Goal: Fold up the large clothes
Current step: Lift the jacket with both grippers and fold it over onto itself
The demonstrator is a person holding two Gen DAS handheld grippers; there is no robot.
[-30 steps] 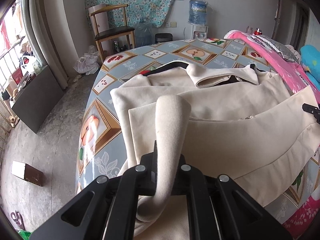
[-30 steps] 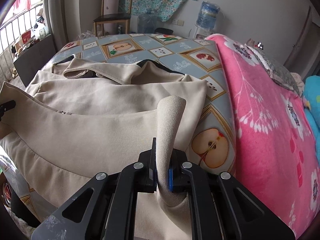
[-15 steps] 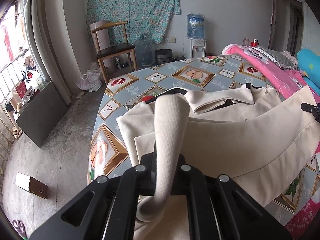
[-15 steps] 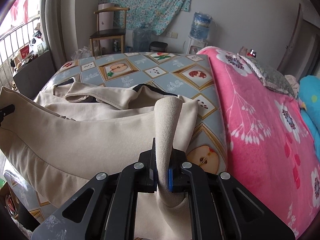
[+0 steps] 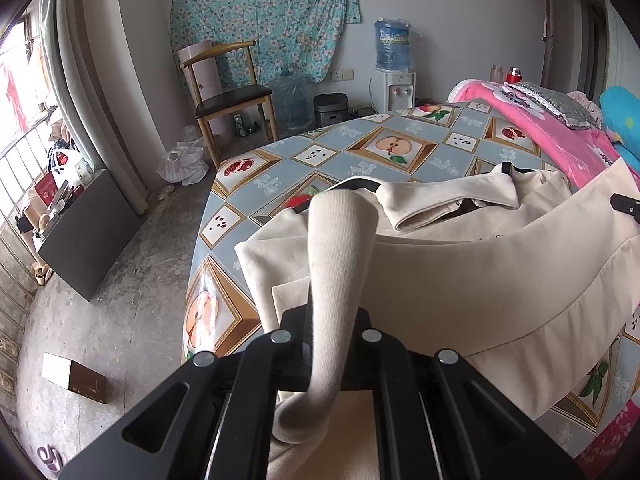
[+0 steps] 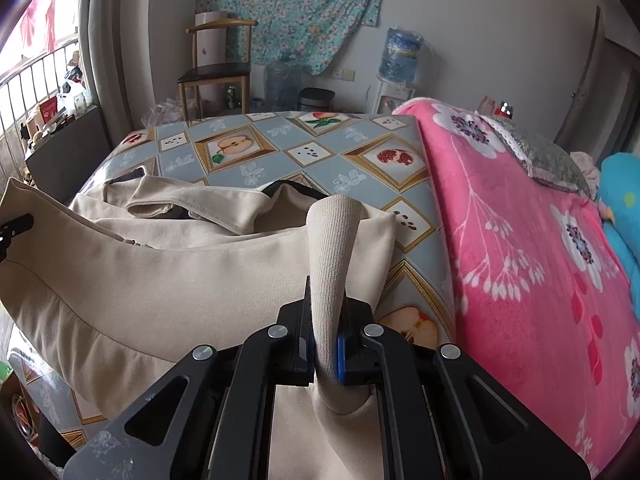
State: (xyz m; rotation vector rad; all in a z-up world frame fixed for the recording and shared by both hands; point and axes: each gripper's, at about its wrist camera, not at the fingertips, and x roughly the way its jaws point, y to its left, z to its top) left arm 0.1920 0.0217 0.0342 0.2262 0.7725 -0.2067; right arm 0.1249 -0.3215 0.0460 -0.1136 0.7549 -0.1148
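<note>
Fruit-print oilcloth tabletop [image 5: 394, 148], pink floral blanket [image 6: 520, 248] butting its right side. Bare concrete floor, wooden chair [image 5: 230, 100] and water dispenser [image 5: 394, 64] at the back wall under a hung floral cloth [image 5: 264, 16].

Cream jacket [image 5: 460, 276] spread across the tabletop, collar end far, hem end near. Sleeves look already folded in over the body. Hem lifted off the surface, sagging between the two grips; collar half flat on the tabletop.

Left gripper [image 5: 326, 344]: fingers clamped shut on the ribbed hem band [image 5: 340, 248]. Right gripper [image 6: 326, 344]: same, pinching the hem's opposite corner.

Judgement: mid-fold, roughly halfway. Left to do: carry hem over to collar, lay down, release, smooth, maybe one more fold.
</note>
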